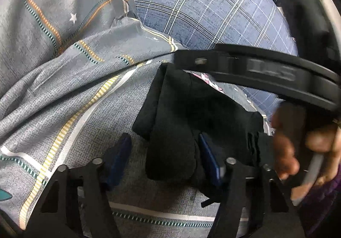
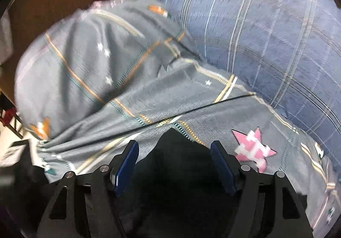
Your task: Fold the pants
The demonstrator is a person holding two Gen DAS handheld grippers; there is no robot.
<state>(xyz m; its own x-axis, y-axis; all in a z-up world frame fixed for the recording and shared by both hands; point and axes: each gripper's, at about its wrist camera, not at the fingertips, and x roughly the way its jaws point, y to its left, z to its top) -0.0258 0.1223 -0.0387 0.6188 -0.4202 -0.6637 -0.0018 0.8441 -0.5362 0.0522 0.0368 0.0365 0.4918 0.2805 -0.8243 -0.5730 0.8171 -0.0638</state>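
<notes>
The black pants (image 1: 191, 114) lie folded in a compact bundle on the grey patterned bedsheet (image 1: 64, 93). My left gripper (image 1: 164, 146) is open, its blue fingers on either side of the bundle's near end, not closed on it. The right gripper's black body (image 1: 266, 69) crosses above the pants, held by a hand (image 1: 298, 142). In the right wrist view the pants (image 2: 177, 165) fill the space between the fingers of my right gripper (image 2: 174, 150), which is open. Whether either gripper touches the fabric is unclear.
A blue plaid pillow (image 1: 202, 7) lies beyond the pants, also in the right wrist view (image 2: 266, 35). A grey star-print pillow (image 2: 85, 63) sits at the left. A thin black cable (image 2: 170, 118) crosses the sheet. A dark device (image 1: 302, 3) stands at the far right.
</notes>
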